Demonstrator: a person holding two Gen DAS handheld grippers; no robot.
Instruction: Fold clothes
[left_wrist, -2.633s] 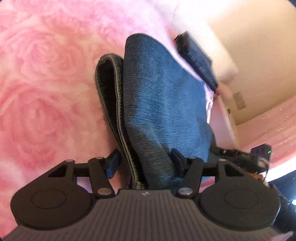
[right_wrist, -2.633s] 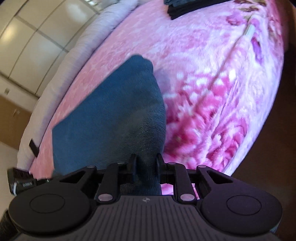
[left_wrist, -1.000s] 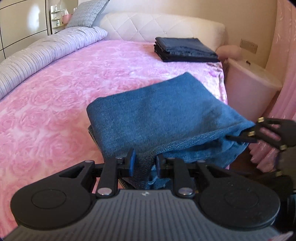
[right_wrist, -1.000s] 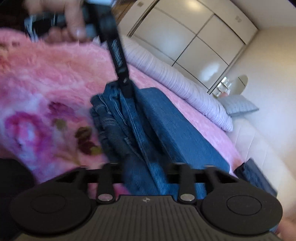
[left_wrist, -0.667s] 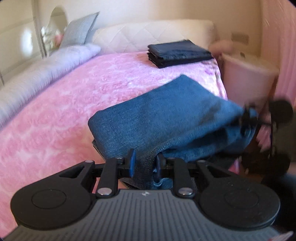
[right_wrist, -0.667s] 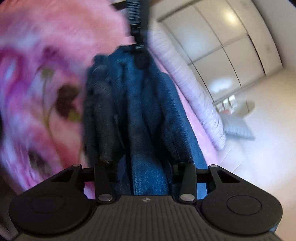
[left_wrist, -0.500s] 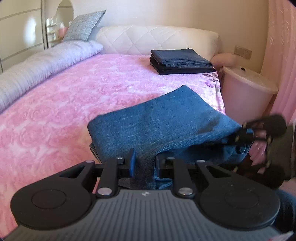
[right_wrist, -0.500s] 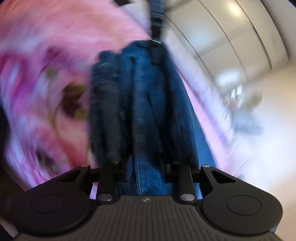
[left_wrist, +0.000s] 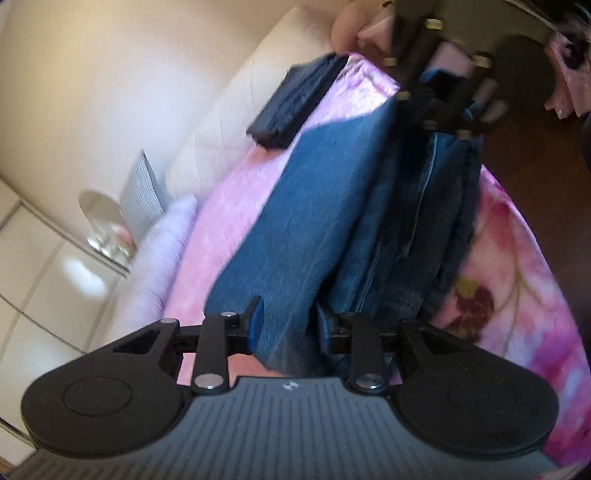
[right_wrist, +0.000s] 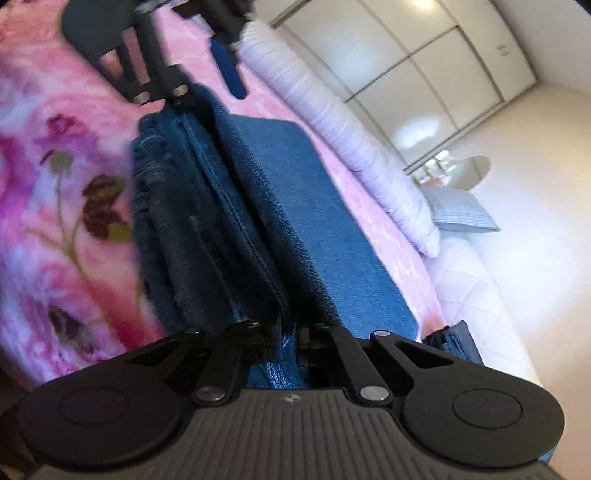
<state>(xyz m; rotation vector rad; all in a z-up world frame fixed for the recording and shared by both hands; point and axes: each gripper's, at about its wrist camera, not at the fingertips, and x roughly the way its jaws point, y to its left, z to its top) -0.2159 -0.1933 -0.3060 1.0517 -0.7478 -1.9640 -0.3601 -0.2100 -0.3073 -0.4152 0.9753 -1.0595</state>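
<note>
Folded jeans (left_wrist: 306, 206) on pink blanket (left_wrist: 517, 280): right gripper (right_wrist: 287, 341) clamped on one end, left gripper (left_wrist: 286, 325) spread around other; regrasp judged next.

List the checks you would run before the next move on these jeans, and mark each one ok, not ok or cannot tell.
1. Right claw gripping the jeans: ok, shut on the denim edge.
2. Left claw gripping: not ok, its jaws stand apart around the top layer.
3. Layers aligned: not ok, the darker lower layers stick out beside the top panel.
4. Jeans supported: ok, they lie on the pink blanket, though near its edge.
5. Dark folded stack out of the way: ok, apart from the jeans.
</note>
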